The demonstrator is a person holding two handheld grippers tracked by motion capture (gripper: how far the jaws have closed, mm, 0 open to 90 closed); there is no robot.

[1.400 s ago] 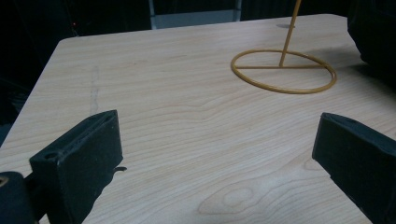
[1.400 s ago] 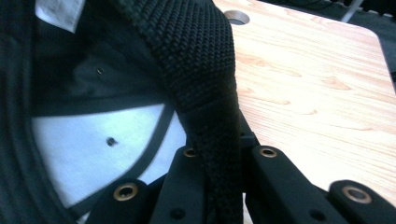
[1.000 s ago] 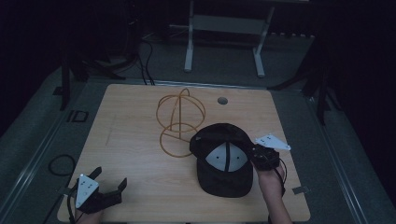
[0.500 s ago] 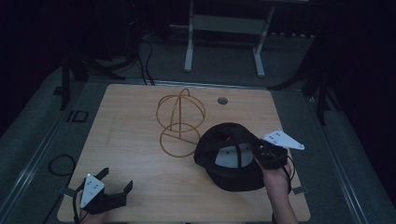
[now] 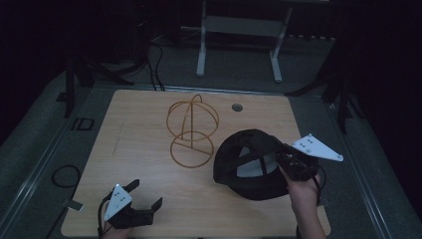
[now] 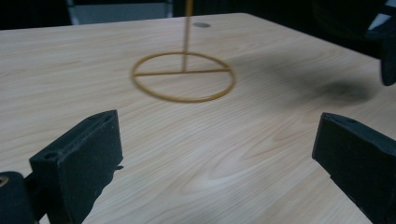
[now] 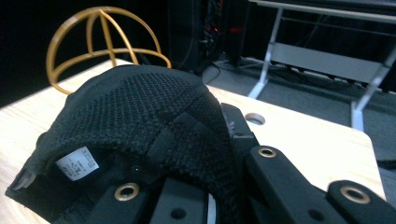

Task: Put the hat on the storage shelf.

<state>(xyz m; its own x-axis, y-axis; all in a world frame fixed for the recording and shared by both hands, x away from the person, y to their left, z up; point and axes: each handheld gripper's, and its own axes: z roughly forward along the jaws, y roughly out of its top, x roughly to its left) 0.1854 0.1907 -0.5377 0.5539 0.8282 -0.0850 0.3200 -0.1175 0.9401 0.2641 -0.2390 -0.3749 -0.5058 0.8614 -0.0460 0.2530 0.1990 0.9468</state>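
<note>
A light wooden table (image 5: pixel 149 124) sits in a dark room, with a white-legged frame (image 5: pixel 239 40) on the floor beyond its far edge. Near the table's middle stands a gold wire hat stand (image 5: pixel 191 130): a flat ring base on the wood, an upright post, and a rounded cage of hoops on top. A small round hole (image 5: pixel 237 107) lies in the tabletop to the right of the stand, toward the far edge.

The right gripper (image 5: pixel 286 160) is at the right side of the table, held by a hand (image 5: pixel 302 189) coming in from the near edge, with its grey three-cornered plate tilted up to the right. Its jaws are clenched on the edge of a black cap (image 5: pixel 249 162), which is tipped so the paler inside panels face up (the crown looks raised off the wood, though how much of it touches the table I cannot tell). In the right gripper view the knitted black fabric drapes over the jaws, a white label (image 7: pixel 77 163) shows inside the rim, and the stand's hoops rise behind the cap at the far left.

The left gripper (image 5: pixel 143 198) rests near the table's near-left corner, well apart from the cap and the stand. Its jaws are spread wide with nothing between them; in the left gripper view bare wood shows between them, with the stand's ring base ahead
</note>
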